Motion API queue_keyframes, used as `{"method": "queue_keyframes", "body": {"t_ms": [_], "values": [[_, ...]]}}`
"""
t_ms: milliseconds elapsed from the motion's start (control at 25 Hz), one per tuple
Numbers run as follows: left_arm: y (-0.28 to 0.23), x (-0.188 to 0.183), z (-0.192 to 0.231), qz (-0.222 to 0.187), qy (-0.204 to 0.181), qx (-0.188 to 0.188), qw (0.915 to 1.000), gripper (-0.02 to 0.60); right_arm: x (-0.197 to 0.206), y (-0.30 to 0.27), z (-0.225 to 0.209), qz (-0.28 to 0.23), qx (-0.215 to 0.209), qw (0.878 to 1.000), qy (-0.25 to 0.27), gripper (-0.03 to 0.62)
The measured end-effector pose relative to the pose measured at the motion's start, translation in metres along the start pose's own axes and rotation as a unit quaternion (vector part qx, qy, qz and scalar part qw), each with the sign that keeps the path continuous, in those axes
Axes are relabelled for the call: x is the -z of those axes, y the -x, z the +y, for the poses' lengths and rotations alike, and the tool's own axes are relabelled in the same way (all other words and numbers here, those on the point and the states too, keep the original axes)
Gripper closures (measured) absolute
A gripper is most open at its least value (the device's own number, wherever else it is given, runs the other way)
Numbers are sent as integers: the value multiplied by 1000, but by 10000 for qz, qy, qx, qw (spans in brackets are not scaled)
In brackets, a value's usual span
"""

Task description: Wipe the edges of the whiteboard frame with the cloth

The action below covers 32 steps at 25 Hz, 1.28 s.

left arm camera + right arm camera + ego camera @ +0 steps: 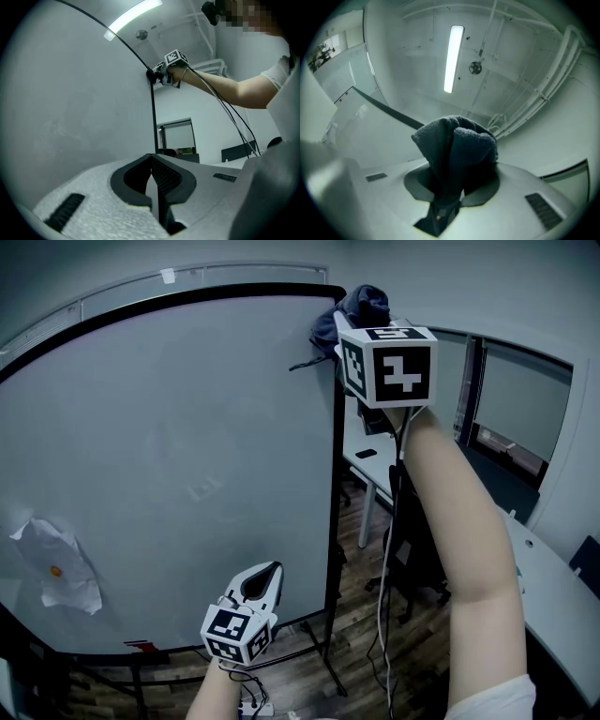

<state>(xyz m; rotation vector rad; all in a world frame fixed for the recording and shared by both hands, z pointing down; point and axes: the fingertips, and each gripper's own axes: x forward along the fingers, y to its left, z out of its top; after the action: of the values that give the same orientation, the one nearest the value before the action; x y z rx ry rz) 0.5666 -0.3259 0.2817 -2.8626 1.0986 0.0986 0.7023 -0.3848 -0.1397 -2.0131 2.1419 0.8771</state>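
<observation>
Legible text: none. Right marker cube (389,367), on the right gripper (454,161), and left marker cube (234,632), on the left gripper (266,574): black-and-white square patterns only, not letters or figures. Small red label (141,646) at the lower edge of the whiteboard frame (336,474): print too small to read; crumpled paper sheet (58,566) on the board: one orange spot, any writing too faint to make out.

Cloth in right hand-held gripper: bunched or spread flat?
Bunched. The right hand-held gripper's jaws are shut on the cloth, and its folds stand up in a wad above them.
</observation>
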Motion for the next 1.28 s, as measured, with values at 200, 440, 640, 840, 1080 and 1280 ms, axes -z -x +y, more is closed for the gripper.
{"method": "queue_keyframes", "body": {"t_ms": [200, 440, 640, 840, 1080, 1280], "values": [[1, 8, -4, 31, 6, -51, 10000, 563, 19, 11, 4, 269, 41, 9996, -120, 517], [5, 18, -11, 27, 106, 7, 9999, 563, 51, 22, 24, 572, -229, 9980, 110, 518], [-1, 31, -30, 112, 167, 204, 9996, 563, 79, 33, 33, 882, -379, 9953, 126, 517], [-7, 32, -45, 84, 65, 439, 9990, 563, 106, 48, 44, 963, -225, 9951, 54, 518], [-8, 38, -51, 92, 146, 501, 9986, 563, 149, 69, 57, 1184, -197, 9927, -94, 518], [-6, 59, -59, 294, 230, 566, 9977, 563, 179, 85, 71, 1337, -193, 9908, -79, 519]]}}
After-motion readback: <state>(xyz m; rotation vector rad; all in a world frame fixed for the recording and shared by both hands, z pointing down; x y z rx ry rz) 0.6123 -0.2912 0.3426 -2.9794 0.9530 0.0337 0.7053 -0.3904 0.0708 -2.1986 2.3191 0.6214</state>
